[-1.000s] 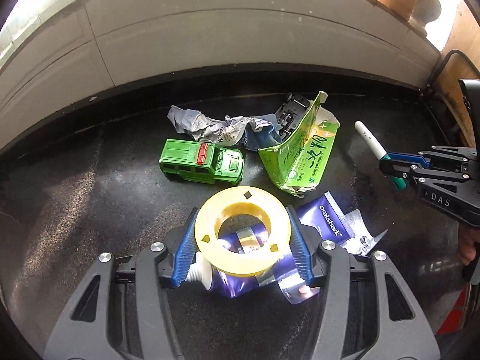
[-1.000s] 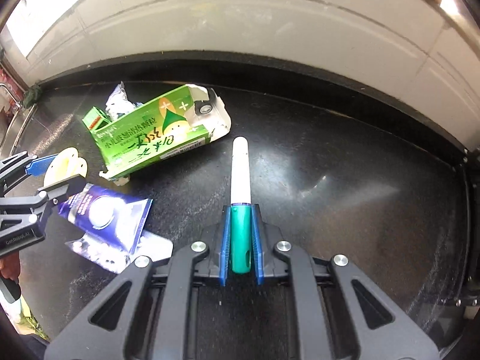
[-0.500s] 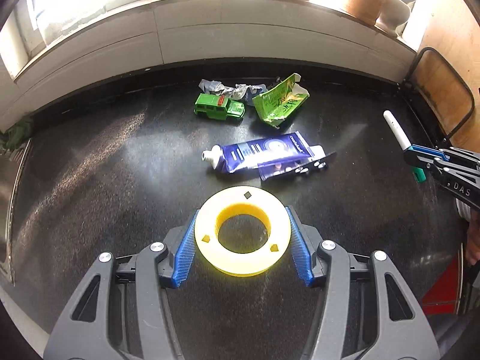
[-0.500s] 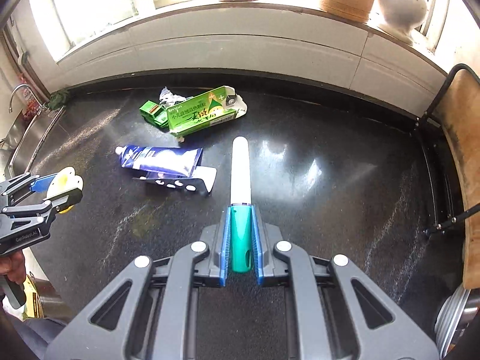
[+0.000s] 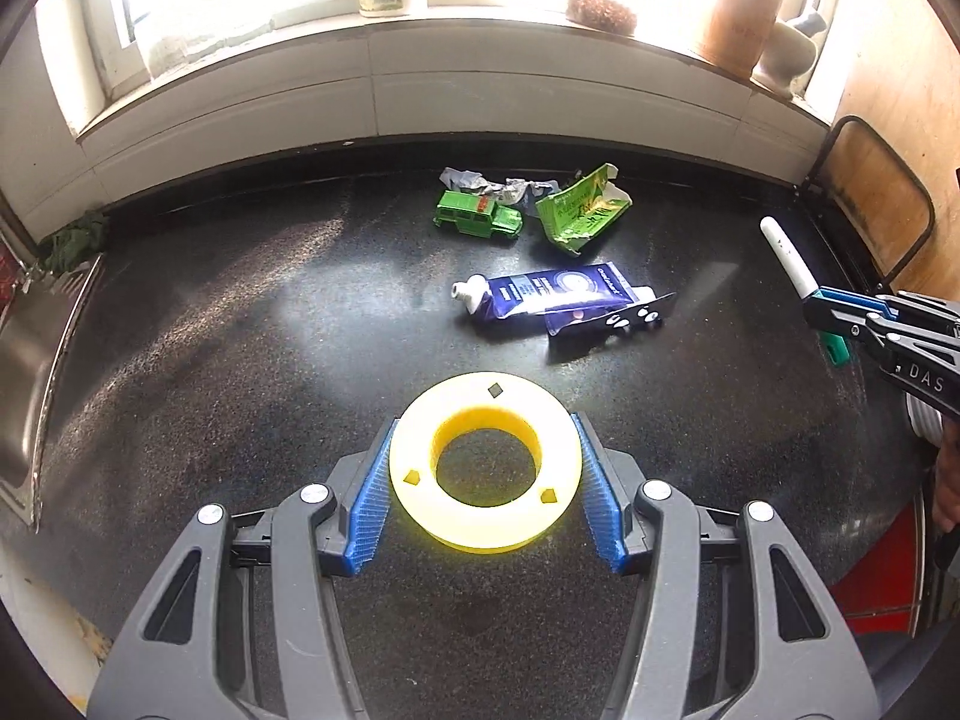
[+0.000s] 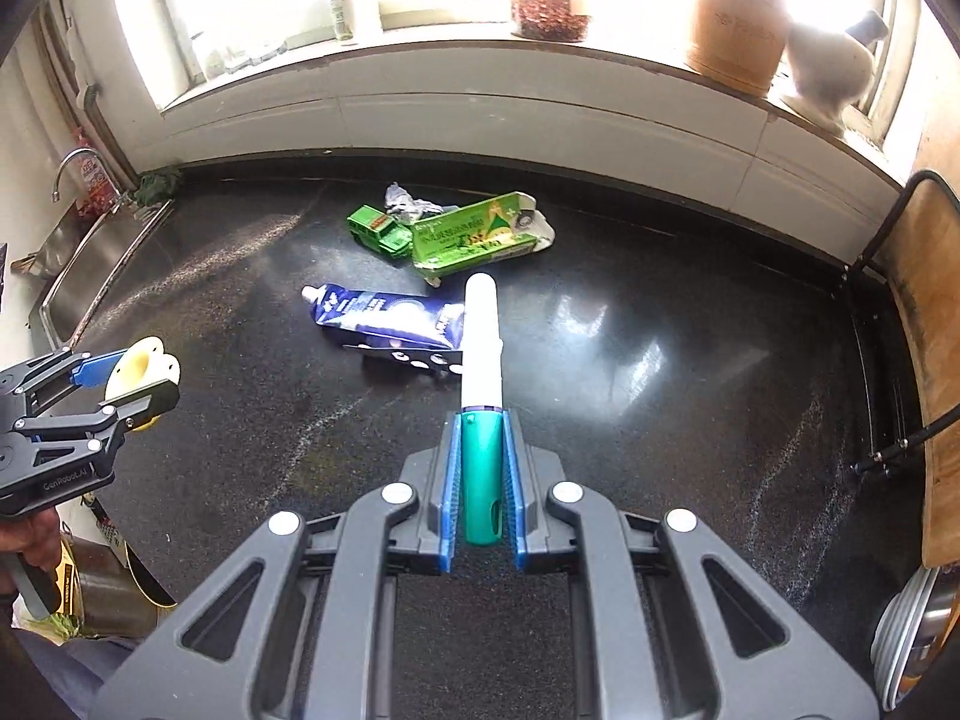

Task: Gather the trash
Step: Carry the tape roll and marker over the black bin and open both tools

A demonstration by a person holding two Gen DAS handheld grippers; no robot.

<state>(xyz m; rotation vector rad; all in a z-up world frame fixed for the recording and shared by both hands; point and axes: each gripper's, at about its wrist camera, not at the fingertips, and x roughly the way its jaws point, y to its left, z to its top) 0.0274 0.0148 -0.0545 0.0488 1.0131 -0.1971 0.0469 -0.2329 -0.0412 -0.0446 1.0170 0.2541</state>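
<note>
My left gripper is shut on a yellow tape ring and holds it above the black counter. My right gripper is shut on a green and white marker that points forward. On the counter lie a blue toothpaste tube on a flat wrapper, a torn green carton, a green toy car and crumpled foil. The tube, carton and car also show in the right wrist view, with the left gripper at far left.
A steel sink with a tap sits at the counter's left end. A white tiled sill with jars and a vase runs behind. A wooden board in a black frame stands at the right edge. The right gripper shows at right.
Both grippers have risen and pulled back from the trash pile, each still holding its object. The toothpaste tube, once under the ring, now lies well ahead.
</note>
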